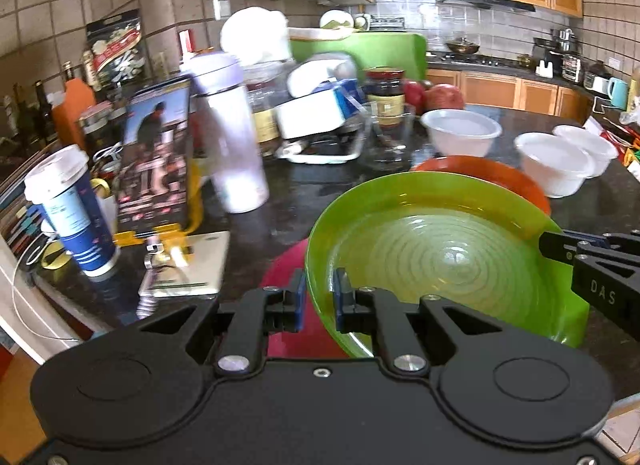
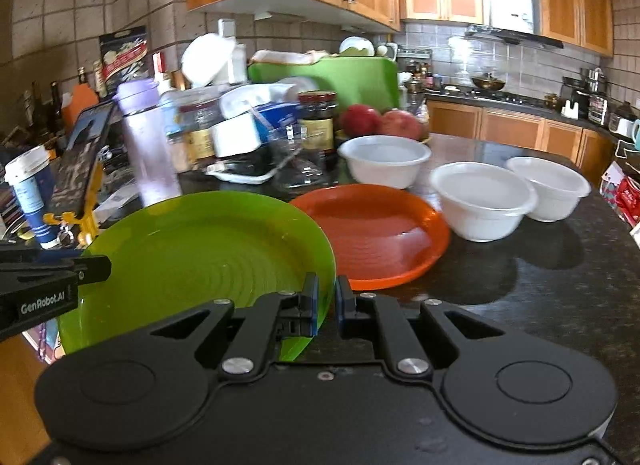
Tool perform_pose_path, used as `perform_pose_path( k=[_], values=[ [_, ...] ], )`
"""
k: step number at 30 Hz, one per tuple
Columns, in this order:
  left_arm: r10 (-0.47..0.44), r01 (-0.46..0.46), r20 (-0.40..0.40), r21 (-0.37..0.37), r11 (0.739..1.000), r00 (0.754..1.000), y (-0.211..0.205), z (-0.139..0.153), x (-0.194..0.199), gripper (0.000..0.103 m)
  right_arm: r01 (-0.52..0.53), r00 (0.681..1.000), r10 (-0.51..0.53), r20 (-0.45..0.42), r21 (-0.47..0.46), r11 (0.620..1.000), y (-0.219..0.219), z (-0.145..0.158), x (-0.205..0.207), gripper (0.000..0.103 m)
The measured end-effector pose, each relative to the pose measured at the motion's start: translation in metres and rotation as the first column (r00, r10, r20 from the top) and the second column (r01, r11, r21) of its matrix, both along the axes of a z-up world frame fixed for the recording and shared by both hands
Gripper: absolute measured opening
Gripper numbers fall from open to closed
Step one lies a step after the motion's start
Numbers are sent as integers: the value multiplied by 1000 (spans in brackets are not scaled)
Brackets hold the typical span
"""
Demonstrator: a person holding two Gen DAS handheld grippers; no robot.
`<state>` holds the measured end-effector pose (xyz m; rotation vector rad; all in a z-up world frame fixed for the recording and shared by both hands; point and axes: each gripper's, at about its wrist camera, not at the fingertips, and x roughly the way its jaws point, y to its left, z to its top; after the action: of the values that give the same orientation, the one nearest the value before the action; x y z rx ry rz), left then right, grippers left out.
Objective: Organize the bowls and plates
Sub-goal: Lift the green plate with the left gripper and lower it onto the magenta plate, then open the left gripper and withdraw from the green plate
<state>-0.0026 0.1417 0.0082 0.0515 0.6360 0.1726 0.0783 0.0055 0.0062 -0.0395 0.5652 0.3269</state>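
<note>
A green plate (image 1: 440, 249) is held tilted above the dark counter, between both grippers. My left gripper (image 1: 320, 293) is shut on its left rim. My right gripper (image 2: 327, 297) is shut on its right rim; the plate also shows in the right wrist view (image 2: 200, 257). A pink-red plate (image 1: 288, 269) lies under the green one on the left. An orange plate (image 2: 380, 237) lies on the counter just behind. Three white bowls (image 2: 384, 161) (image 2: 482, 201) (image 2: 550, 187) stand behind and to the right of the orange plate.
The left and back of the counter are crowded: a phone on a yellow stand (image 1: 156, 157), a paper cup (image 1: 72, 213), a lilac bottle (image 1: 232, 133), jars (image 2: 318, 117), a glass jug (image 1: 390, 133), red fruit (image 2: 382, 121), a green board (image 2: 332, 73). Dark counter (image 2: 540, 289) lies at right.
</note>
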Motion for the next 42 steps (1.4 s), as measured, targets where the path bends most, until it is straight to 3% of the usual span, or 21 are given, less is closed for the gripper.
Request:
perform_pose_path(
  k=[15,24,32,42],
  values=[
    [-95,94,-44,-27,995,994,50,-19,19,18,96,994,-98,-46,-56,994,45,-16,5,11],
    [-164,162,-74,-26,986,984,54,-25,30,18,157,985,-161,-60,-67,985,48,-21,5,11],
    [-171,171,-110,-14,985,979,56,-30,35,18,164,984,-168,-65,-67,984,51,-24,4,11],
    [-238,238,-92,-4,971,967,48,-24,23,19,161,984,-165,-61,-55,985,53,-22,-2,11]
  ],
)
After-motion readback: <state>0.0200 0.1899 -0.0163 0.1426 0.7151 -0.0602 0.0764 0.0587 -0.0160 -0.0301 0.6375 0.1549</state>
